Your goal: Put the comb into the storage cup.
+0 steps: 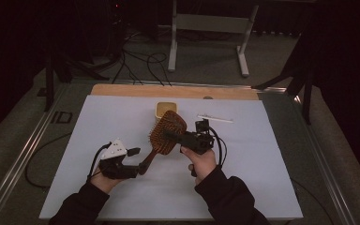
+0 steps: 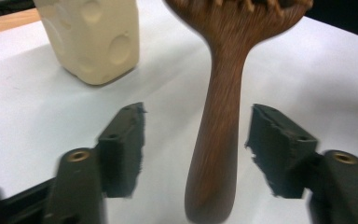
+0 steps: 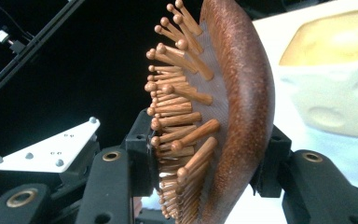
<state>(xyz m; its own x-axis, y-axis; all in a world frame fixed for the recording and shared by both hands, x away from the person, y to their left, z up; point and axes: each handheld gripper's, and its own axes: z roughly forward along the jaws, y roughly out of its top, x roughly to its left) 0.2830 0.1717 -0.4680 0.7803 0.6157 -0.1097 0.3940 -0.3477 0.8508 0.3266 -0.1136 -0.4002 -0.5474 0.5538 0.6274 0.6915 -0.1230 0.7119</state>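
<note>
Right gripper (image 1: 178,136) jaws pinch the wooden hairbrush (image 1: 166,133) head, lifted above the bench (image 1: 262,154); left gripper (image 1: 138,159) jaws spread either side of its handle, cream cup (image 1: 164,109) just behind

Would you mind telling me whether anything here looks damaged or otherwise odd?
Yes: the pads of the left gripper look worn, with ragged, chipped edges facing the hairbrush handle. The brush itself seems intact, held off the table, the right gripper clamped across its head. The cream cup stands upright.
</note>
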